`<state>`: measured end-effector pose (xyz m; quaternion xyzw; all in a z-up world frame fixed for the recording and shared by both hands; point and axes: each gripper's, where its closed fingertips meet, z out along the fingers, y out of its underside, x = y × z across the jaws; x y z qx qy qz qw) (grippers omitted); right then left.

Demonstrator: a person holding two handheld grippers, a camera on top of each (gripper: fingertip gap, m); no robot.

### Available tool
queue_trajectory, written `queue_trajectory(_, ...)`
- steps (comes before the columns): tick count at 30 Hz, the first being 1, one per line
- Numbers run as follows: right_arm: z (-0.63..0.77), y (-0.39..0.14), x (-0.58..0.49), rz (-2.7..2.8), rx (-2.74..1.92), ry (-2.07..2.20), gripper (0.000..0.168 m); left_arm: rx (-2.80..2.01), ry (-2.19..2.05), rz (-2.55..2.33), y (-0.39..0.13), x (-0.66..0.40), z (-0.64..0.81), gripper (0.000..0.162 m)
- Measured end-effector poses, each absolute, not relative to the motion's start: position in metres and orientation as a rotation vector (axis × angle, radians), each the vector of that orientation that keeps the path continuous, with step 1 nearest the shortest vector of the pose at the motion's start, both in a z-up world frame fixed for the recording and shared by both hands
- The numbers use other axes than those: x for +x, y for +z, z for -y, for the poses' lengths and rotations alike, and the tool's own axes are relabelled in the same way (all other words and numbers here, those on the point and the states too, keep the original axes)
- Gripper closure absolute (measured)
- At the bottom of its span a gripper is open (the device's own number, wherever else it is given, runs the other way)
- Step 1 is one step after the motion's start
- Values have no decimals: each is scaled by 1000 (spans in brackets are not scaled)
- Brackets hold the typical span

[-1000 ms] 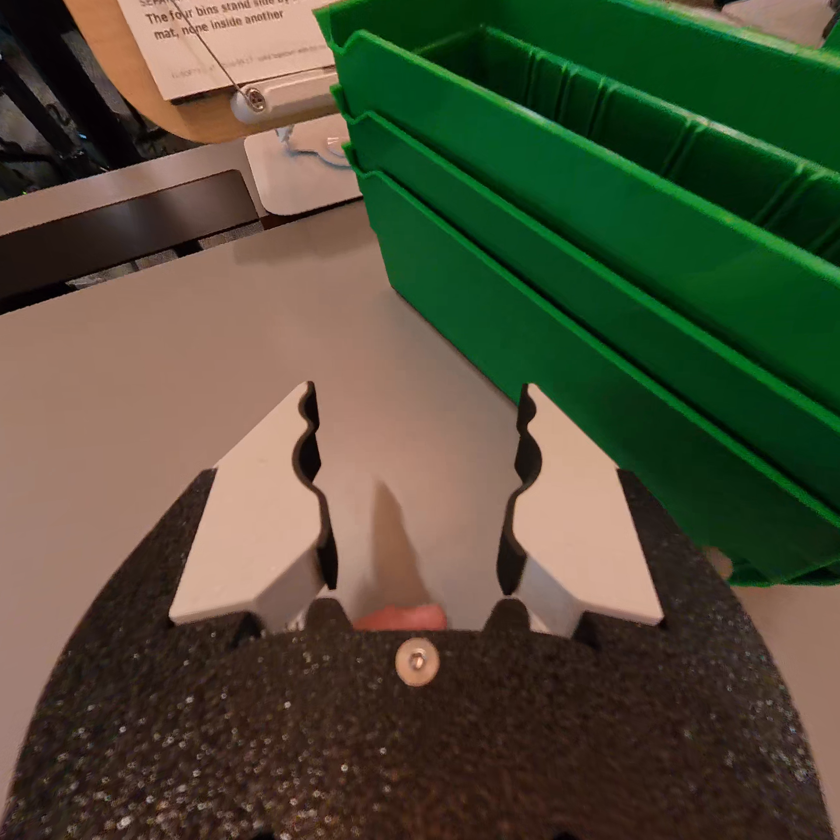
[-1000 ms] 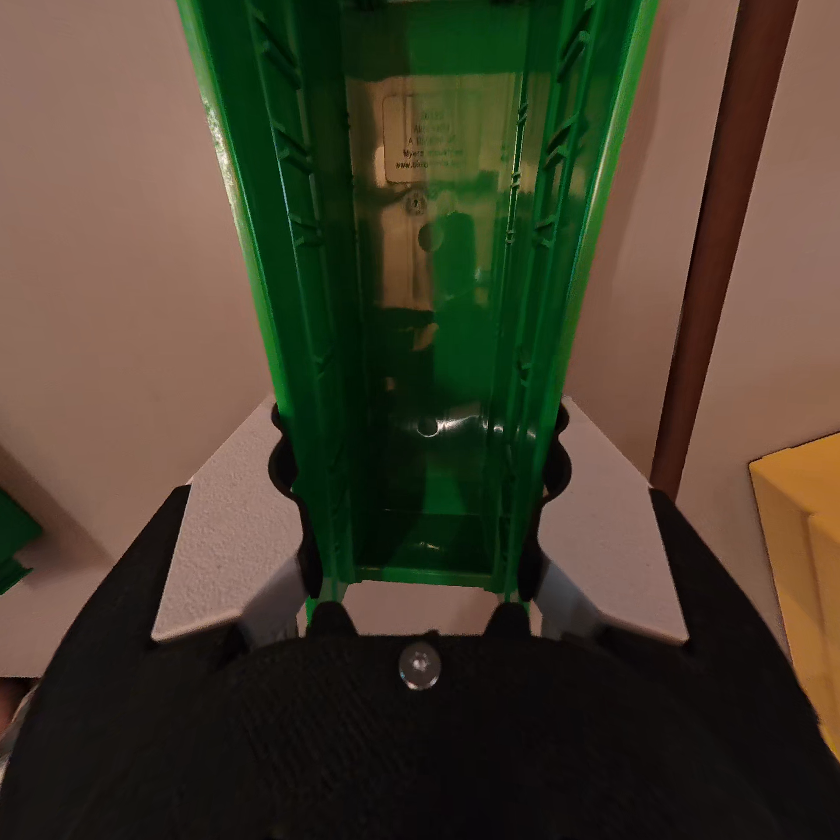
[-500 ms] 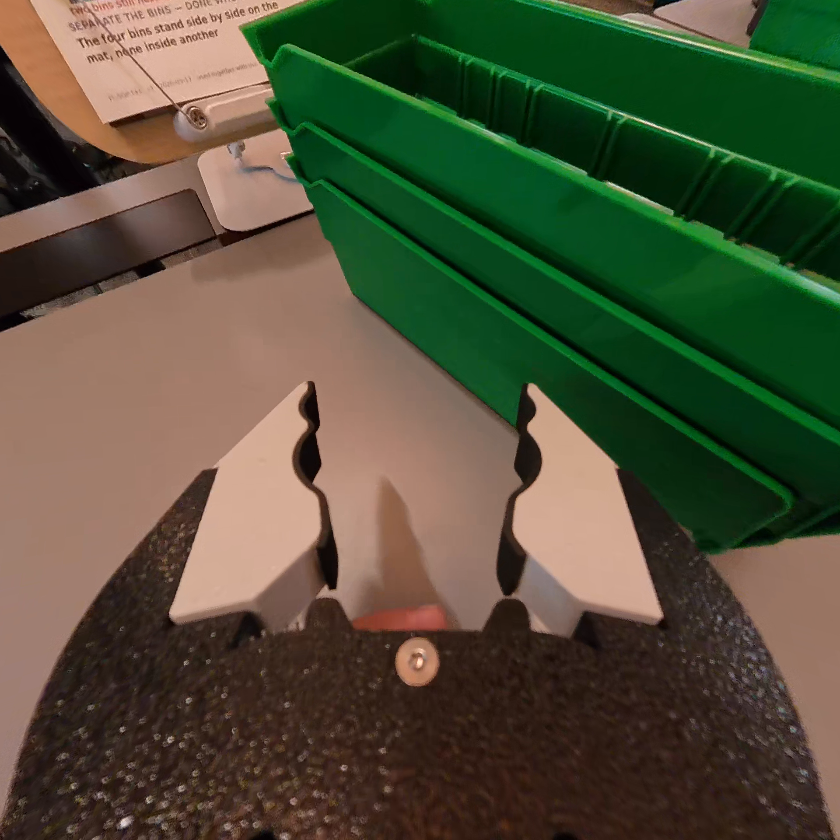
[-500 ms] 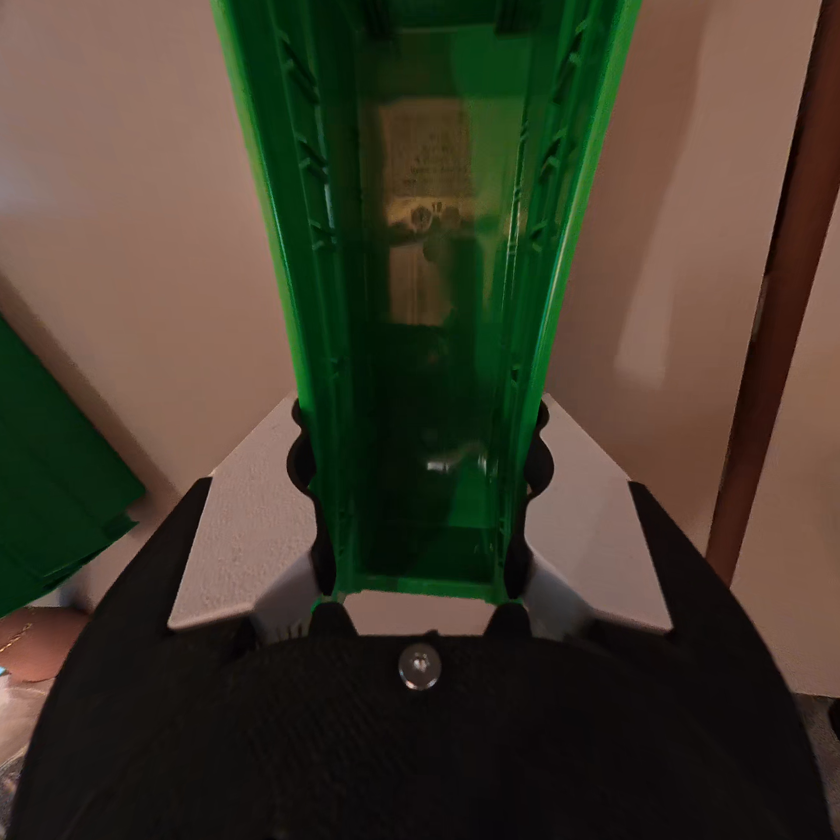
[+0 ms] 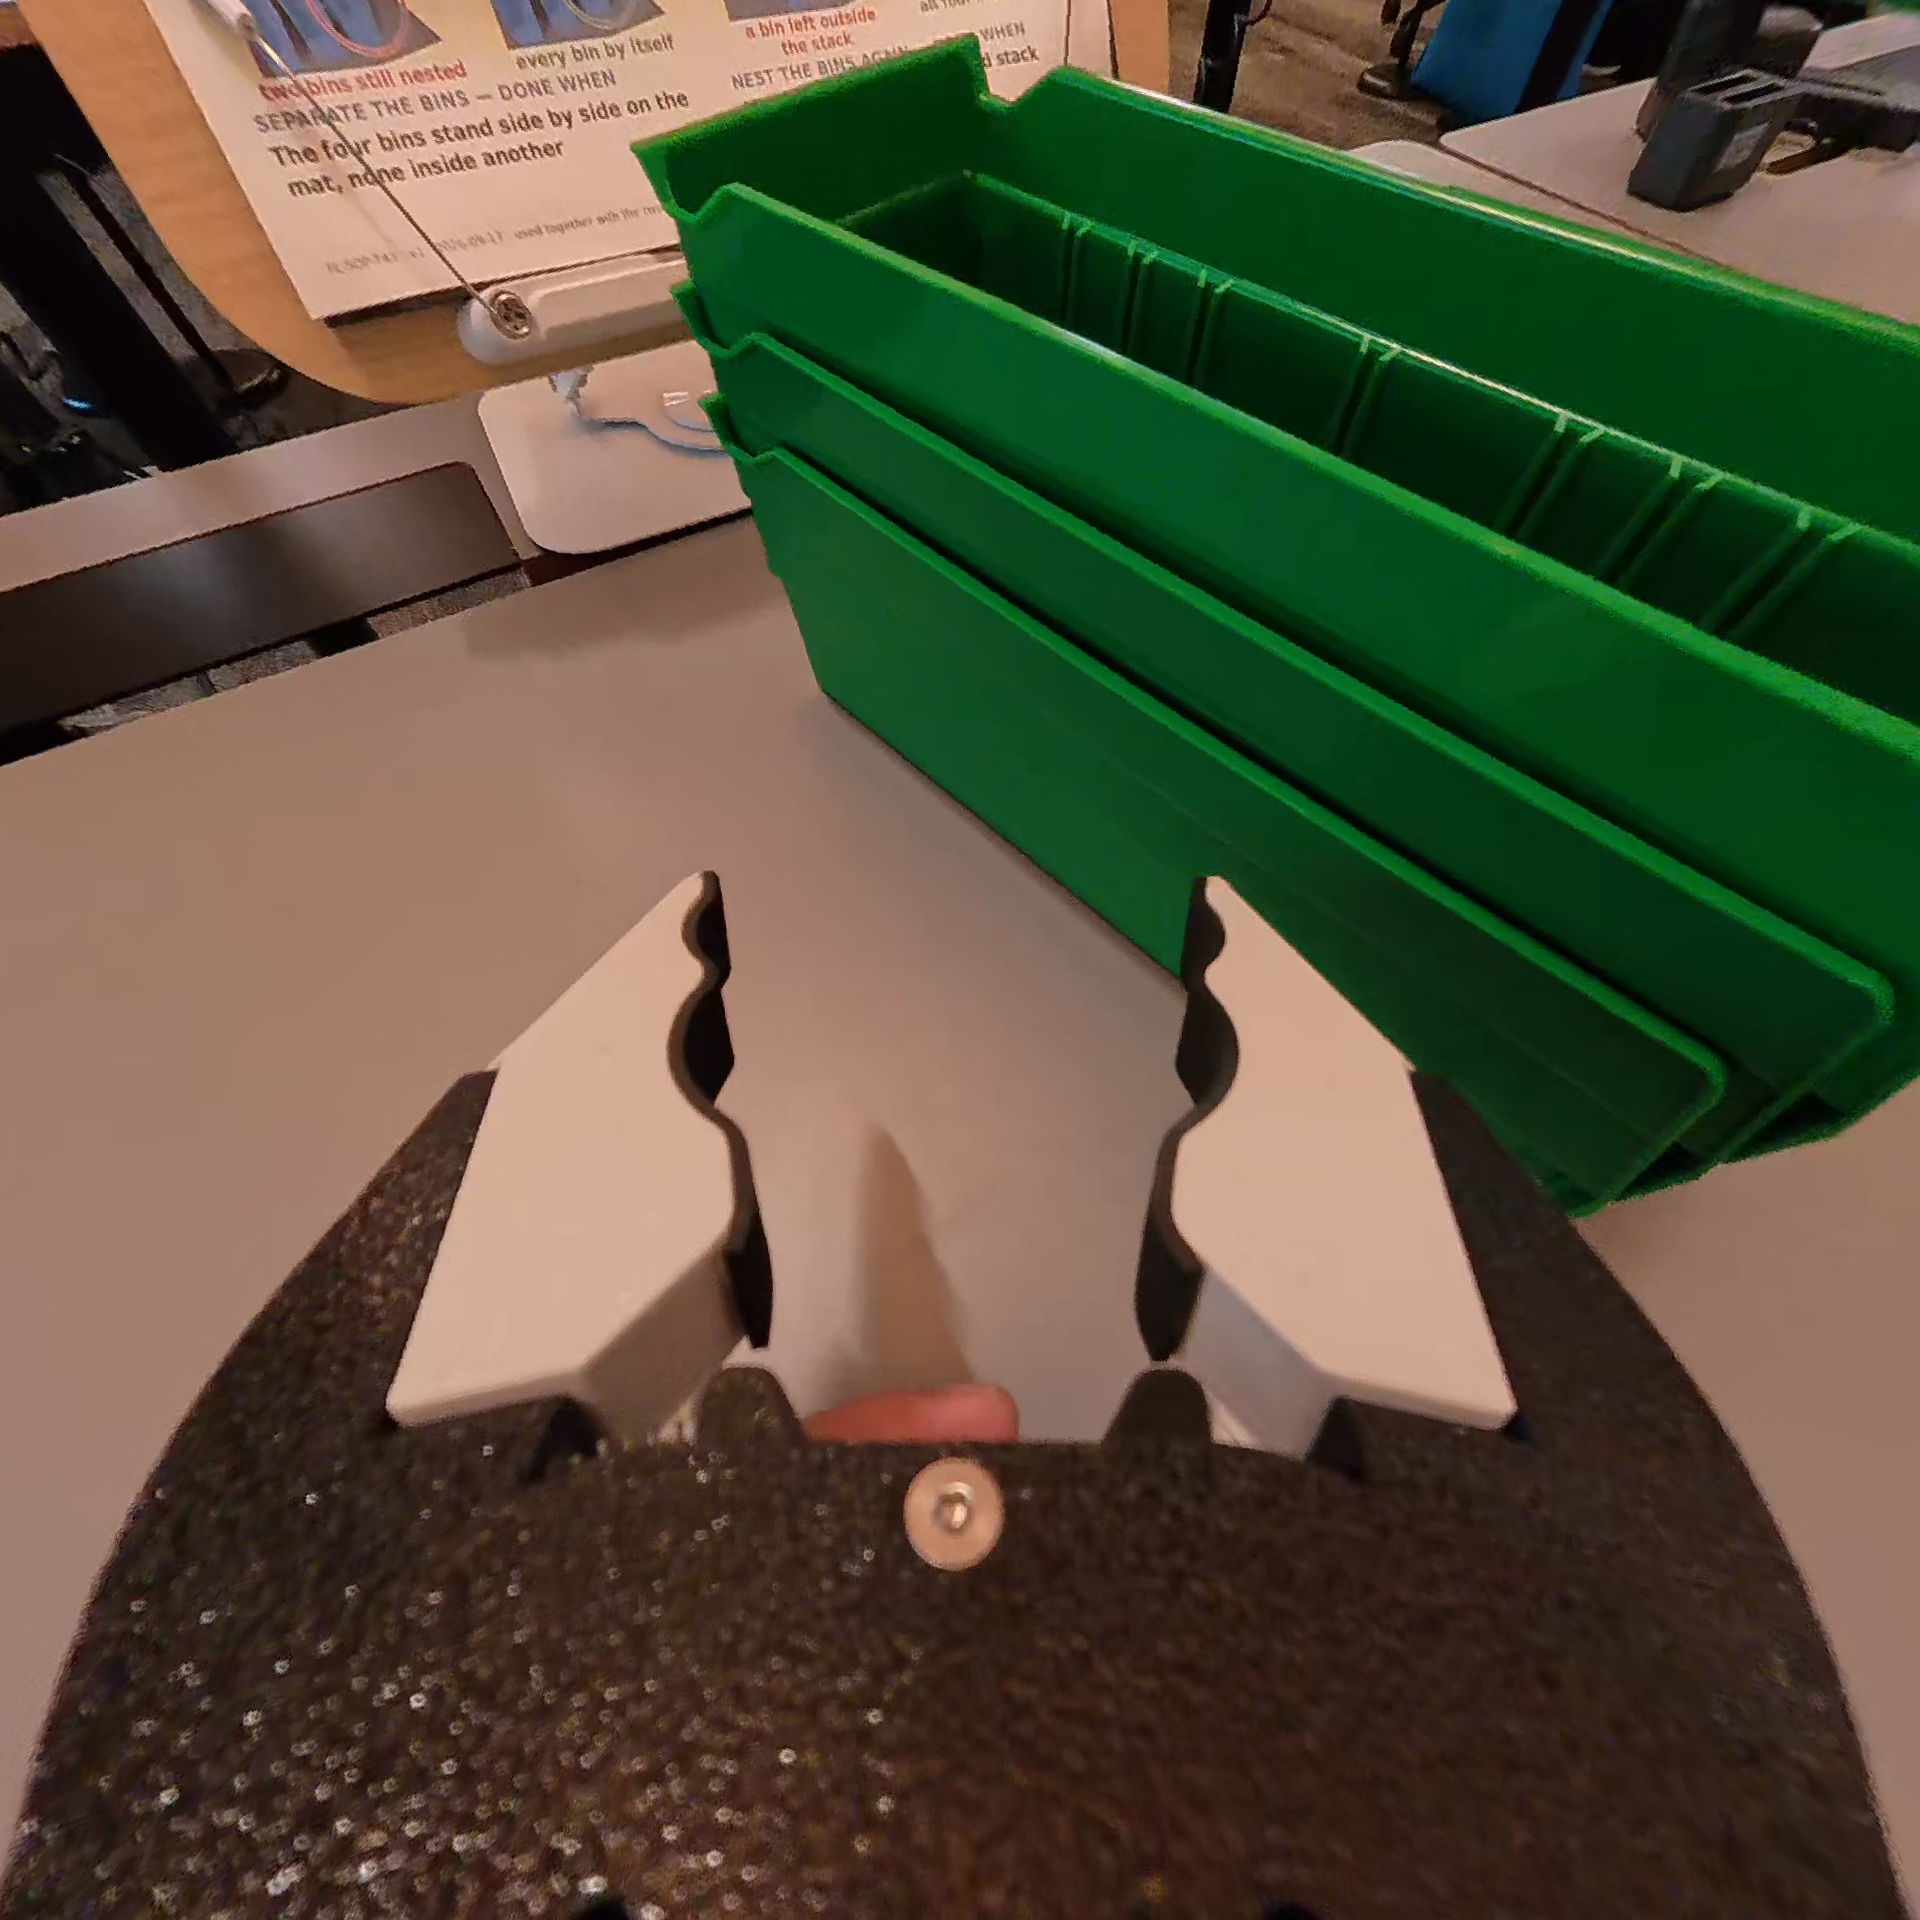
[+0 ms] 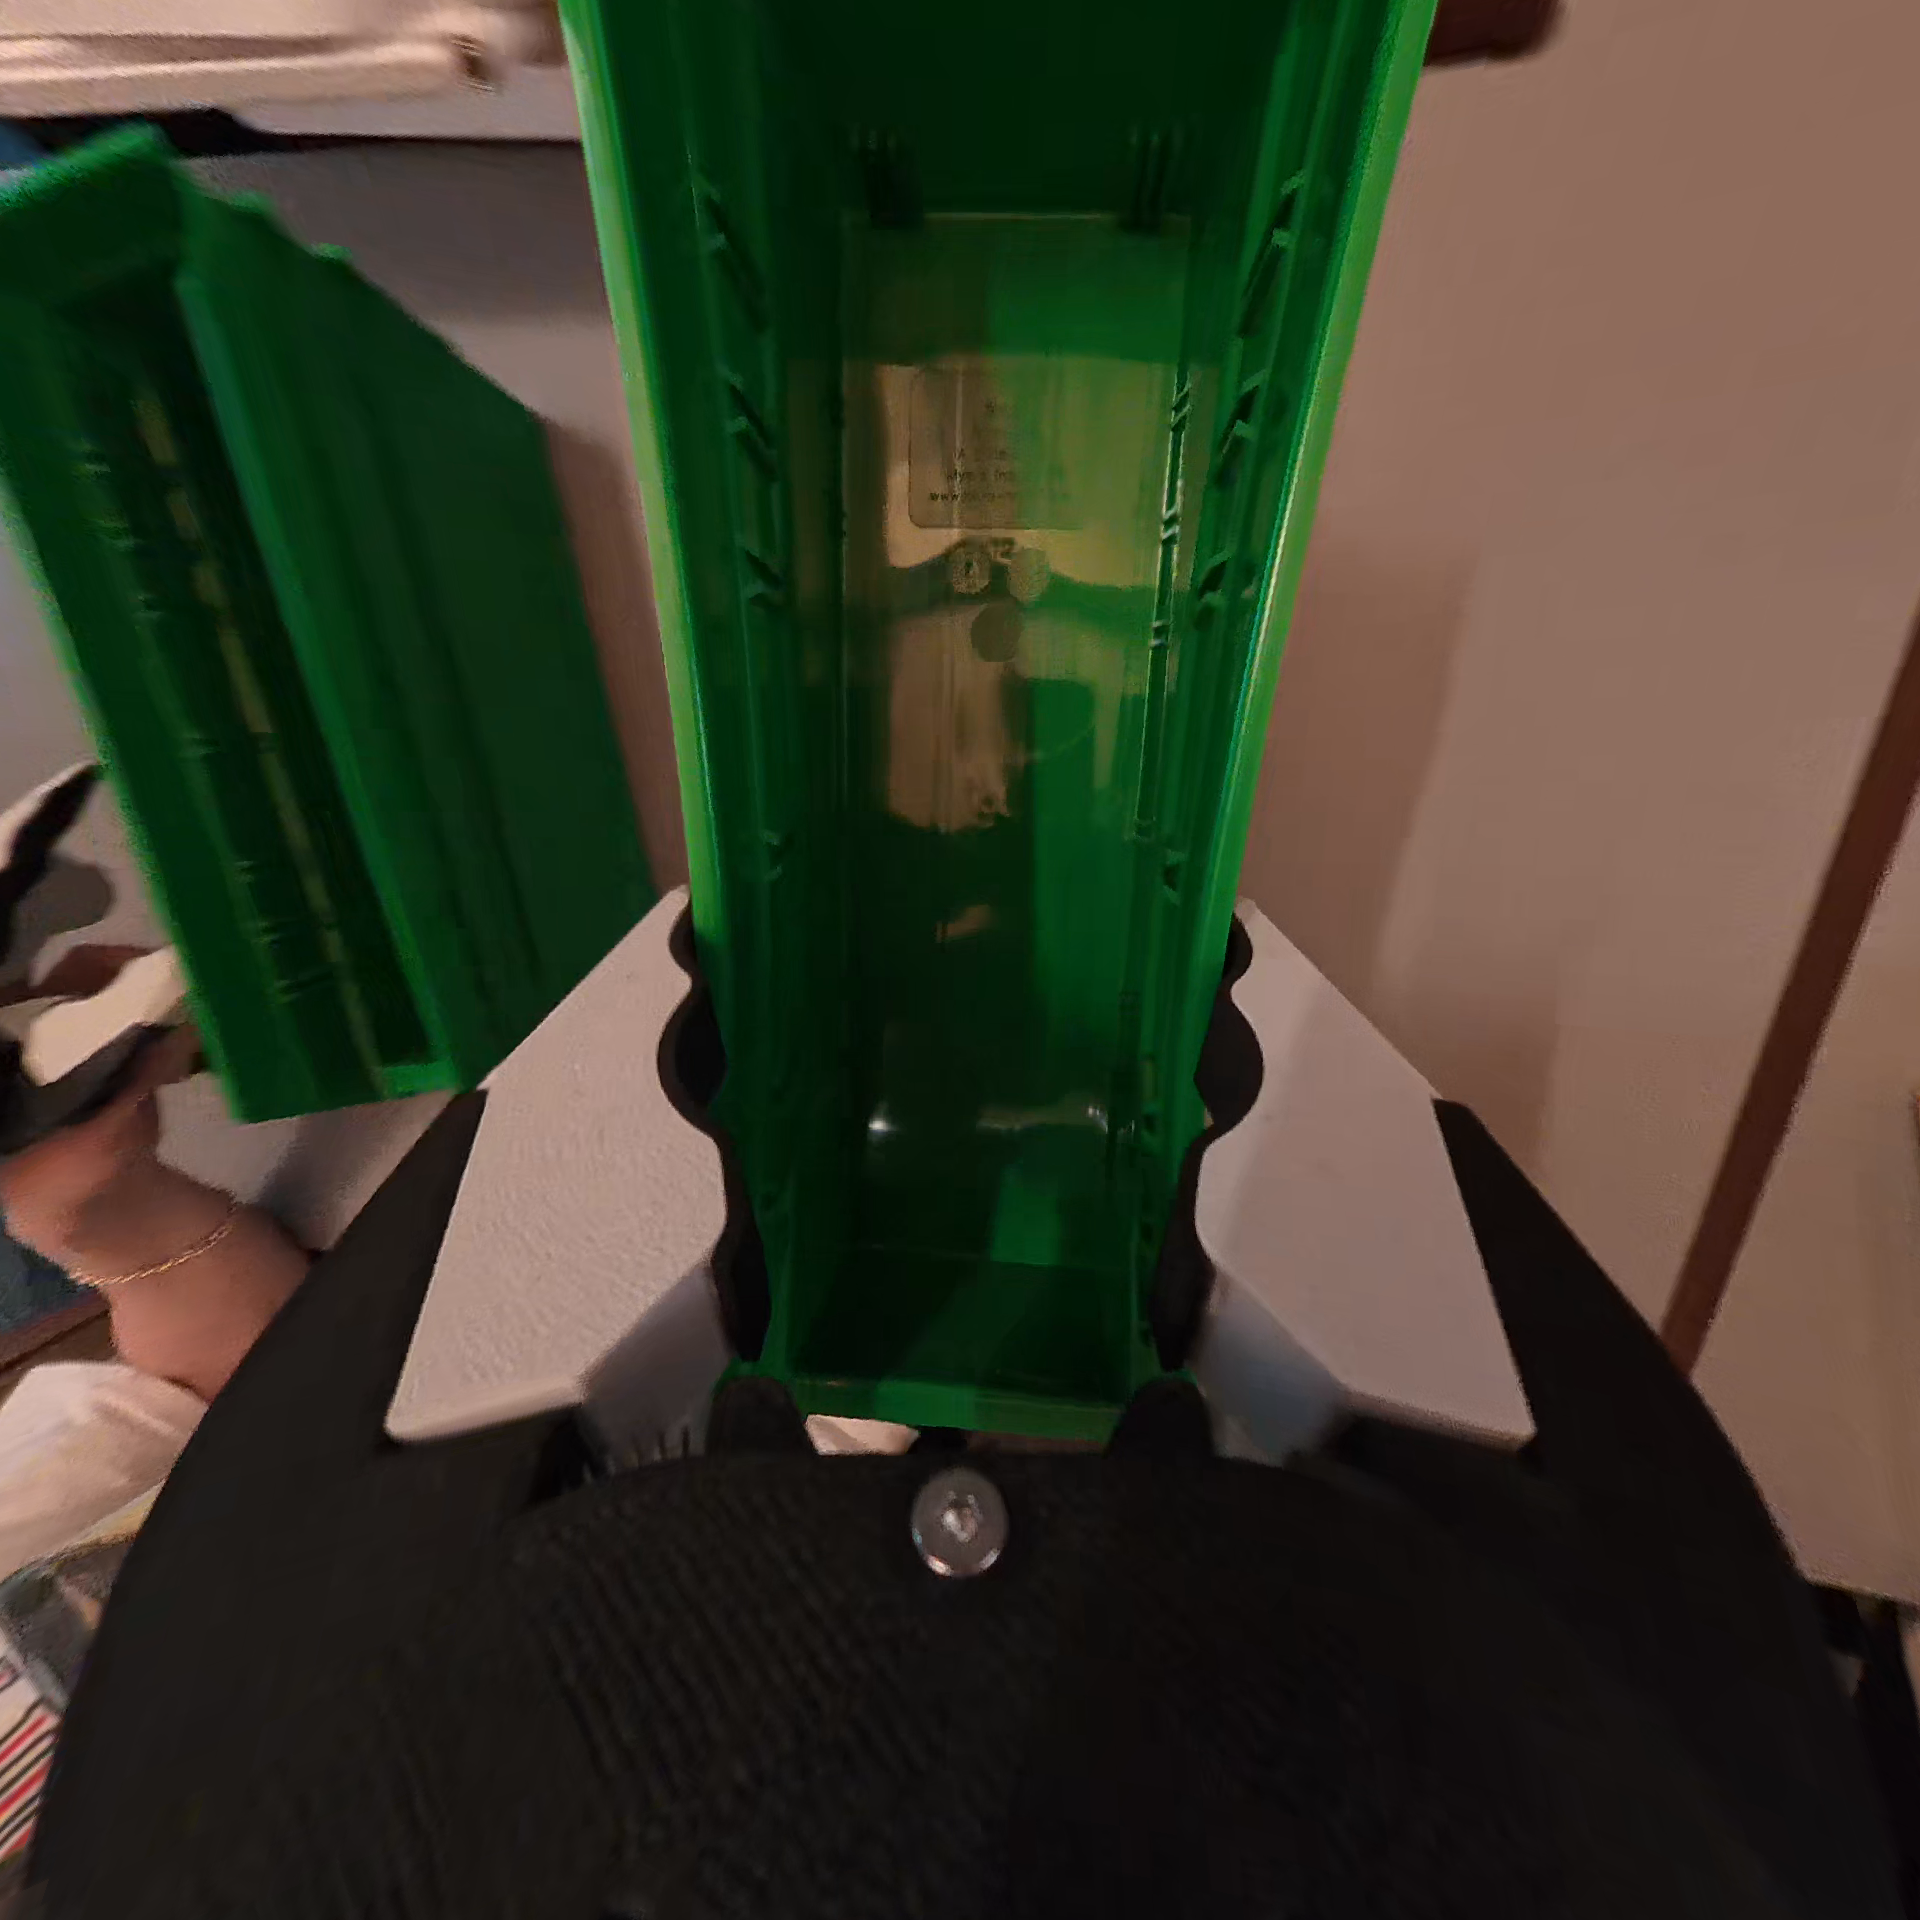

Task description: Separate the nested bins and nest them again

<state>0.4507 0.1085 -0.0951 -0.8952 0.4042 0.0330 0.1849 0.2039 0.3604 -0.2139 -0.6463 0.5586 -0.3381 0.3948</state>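
A stack of three nested long green bins (image 5: 1299, 582) stands on the grey table to the right of my left gripper (image 5: 951, 894), which is open, empty and just above the table beside the stack's near side. My right gripper (image 6: 961, 914) is shut on the end of a single long green bin (image 6: 997, 675), one finger on each side wall, and I look down into its open top. The nested stack also shows in the right wrist view (image 6: 281, 665) at the left, blurred, with the left gripper (image 6: 62, 956) beside it.
A wooden board with a printed instruction sheet (image 5: 499, 135) and a white base plate (image 5: 613, 457) stand behind the stack. A dark strip (image 5: 239, 582) runs along the table's far left edge. A person's wrist (image 6: 135, 1247) shows at the left. A brown strip (image 6: 1797, 966) crosses the table at right.
The right gripper with its bin has swung toward the stack, which has come into its view at the left. The left gripper has drawn back slightly from the stack.
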Motion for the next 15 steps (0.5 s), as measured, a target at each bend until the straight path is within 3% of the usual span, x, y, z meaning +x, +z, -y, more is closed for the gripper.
queue_trajectory(7, -197, -61, 377, -881, -2581, 158, 72, -1599, -874, -1410, -200, 203, -358, 74)
queue_trajectory(15, -264, -64, 322, -734, -2608, 234, 70, -1587, -881, -1342, -184, 197, -369, 70)
